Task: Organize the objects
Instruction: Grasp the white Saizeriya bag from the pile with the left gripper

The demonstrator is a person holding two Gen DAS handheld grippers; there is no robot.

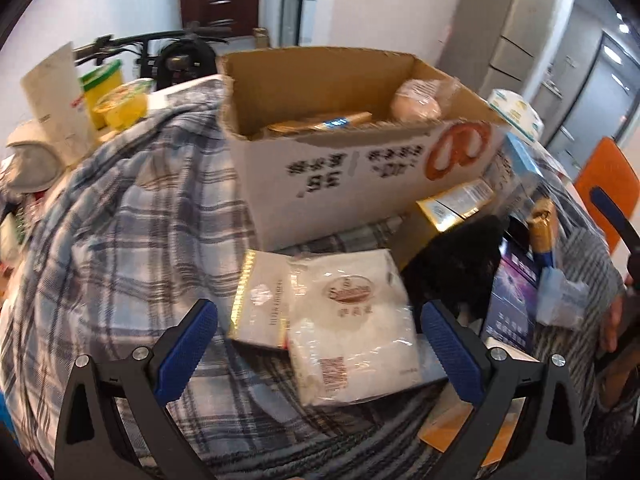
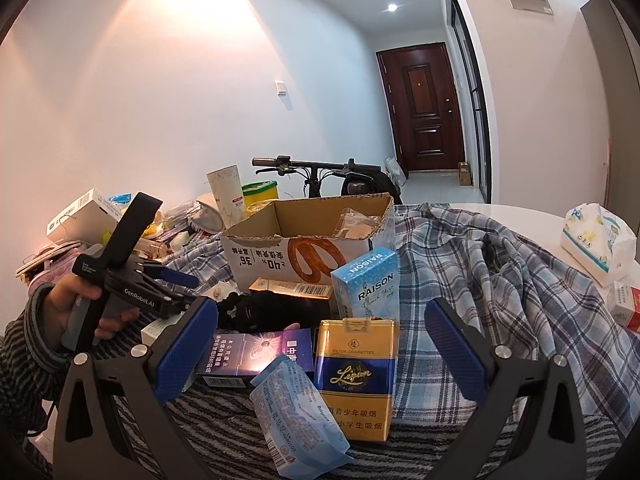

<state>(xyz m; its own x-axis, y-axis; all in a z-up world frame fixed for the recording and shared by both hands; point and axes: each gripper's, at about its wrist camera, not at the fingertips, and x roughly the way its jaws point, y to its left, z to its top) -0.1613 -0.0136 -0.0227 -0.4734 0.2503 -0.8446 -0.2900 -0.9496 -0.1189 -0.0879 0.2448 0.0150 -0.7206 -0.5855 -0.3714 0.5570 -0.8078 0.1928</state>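
Note:
My left gripper point(image 1: 320, 346) is open, its blue pads point(image 1: 188, 344) spread wide. A white plastic packet point(image 1: 348, 332) and a white-and-gold box point(image 1: 260, 300) lie on plaid cloth just beyond them. Behind stands an open cardboard box point(image 1: 340, 168) with wrapped goods inside. My right gripper point(image 2: 320, 354) is also open and holds nothing. Close ahead of it are a yellow-and-blue cigarette pack point(image 2: 356, 376), a purple box point(image 2: 256, 356), a light blue wipes packet point(image 2: 296, 412) and an upright RAISON box point(image 2: 368, 280). The same cardboard box point(image 2: 304, 240) stands farther back.
A hand point(image 2: 64, 304) holds the left gripper at the left. A black bundle point(image 2: 272, 312) lies before the box. A tissue pack point(image 2: 596, 240) and red-white box point(image 2: 628, 304) sit right on the white table point(image 2: 520, 216). Clutter point(image 2: 80, 216), a yellow tub point(image 2: 260, 192) and bike handlebars point(image 2: 316, 166) crowd the back.

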